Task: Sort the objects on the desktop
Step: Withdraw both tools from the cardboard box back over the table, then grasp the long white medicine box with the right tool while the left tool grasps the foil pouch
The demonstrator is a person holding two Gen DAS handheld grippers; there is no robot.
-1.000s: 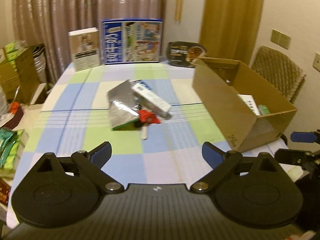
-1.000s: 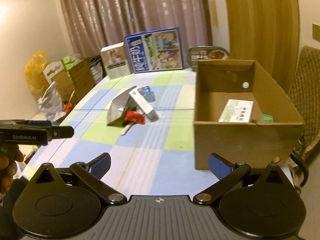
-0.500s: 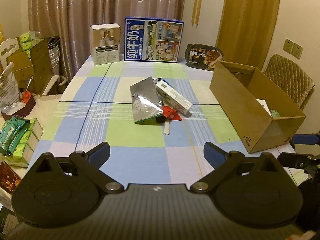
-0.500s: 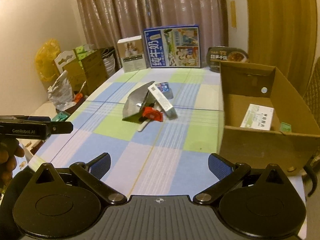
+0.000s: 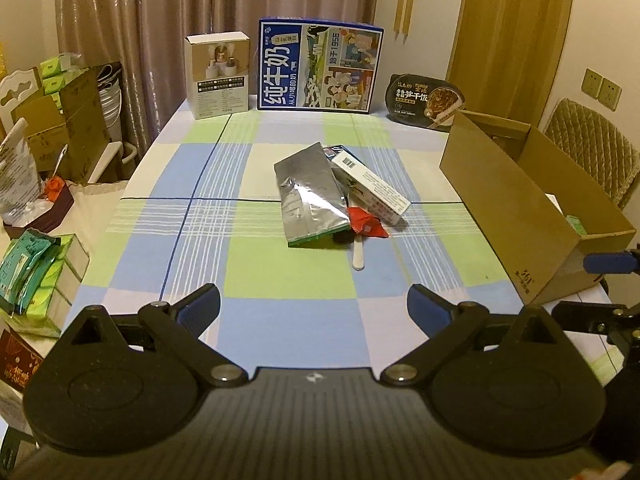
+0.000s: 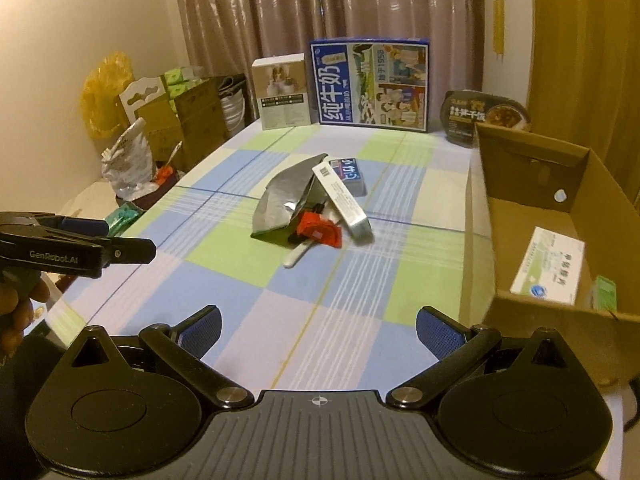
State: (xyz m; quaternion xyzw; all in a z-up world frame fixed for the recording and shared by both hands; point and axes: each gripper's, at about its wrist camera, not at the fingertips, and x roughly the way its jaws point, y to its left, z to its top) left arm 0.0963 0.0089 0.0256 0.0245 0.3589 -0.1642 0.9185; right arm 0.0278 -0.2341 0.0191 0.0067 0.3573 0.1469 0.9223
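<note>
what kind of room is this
Probably a home dining room used partly for storage: a table with a checked tablecloth, a padded chair beside it, curtains behind, and grocery items such as a milk carton box along the far edge.

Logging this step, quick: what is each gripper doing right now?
Left gripper: open, holding nothing.
Right gripper: open, holding nothing.

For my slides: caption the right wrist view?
Open right hand-held gripper faces a cluttered pile beside the cardboard box.
</note>
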